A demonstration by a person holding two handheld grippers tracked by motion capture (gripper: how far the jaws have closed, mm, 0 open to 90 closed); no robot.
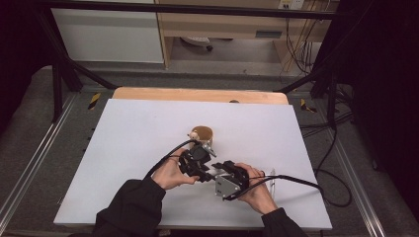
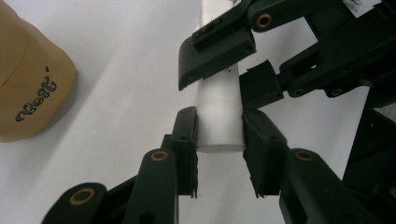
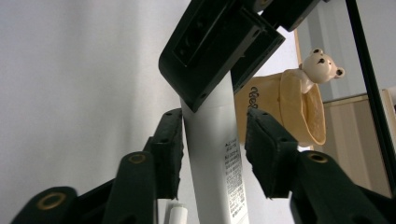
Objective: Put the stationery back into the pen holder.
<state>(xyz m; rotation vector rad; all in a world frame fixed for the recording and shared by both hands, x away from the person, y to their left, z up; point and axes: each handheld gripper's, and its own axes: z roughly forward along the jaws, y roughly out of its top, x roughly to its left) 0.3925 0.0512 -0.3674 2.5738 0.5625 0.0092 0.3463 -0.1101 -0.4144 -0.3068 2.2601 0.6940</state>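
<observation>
Here, a white tube [image 2: 219, 112] is held between the two grippers above the tabletop [image 1: 123, 148], just in front of a tan cup [image 1: 201, 133]. In the left gripper view, the tube's flat capped end is seen clamped between the fingers [image 2: 184, 140] of the left gripper [image 2: 219, 149], which are closed against both of its sides. Farther along the tube, the right gripper [image 2: 233, 70] is seen set around the body from the opposite direction.

In the right gripper view, the tube [image 3: 215, 154] is shown rising between that gripper's fingers [image 3: 167, 149]. The left finger is pressed against the tube wall, while a narrow gap is visible beside the other finger, so the grip is judged loose or not yet fully closed. Printed text is carried on the tube's side.

The opposed hold is judged to serve a purpose: one end is fixed by one gripper so that the other end can be twisted or pulled, as is required for removing a cap.

The cup [image 3: 289, 107] is lying on its side, and a small bear figure [image 3: 320, 65] is attached at its rim. In the high view, both grippers are seen close together near the tabletop's middle, each held in a hand [image 1: 170, 173] with a dark sleeve [image 1: 131, 207].
</observation>
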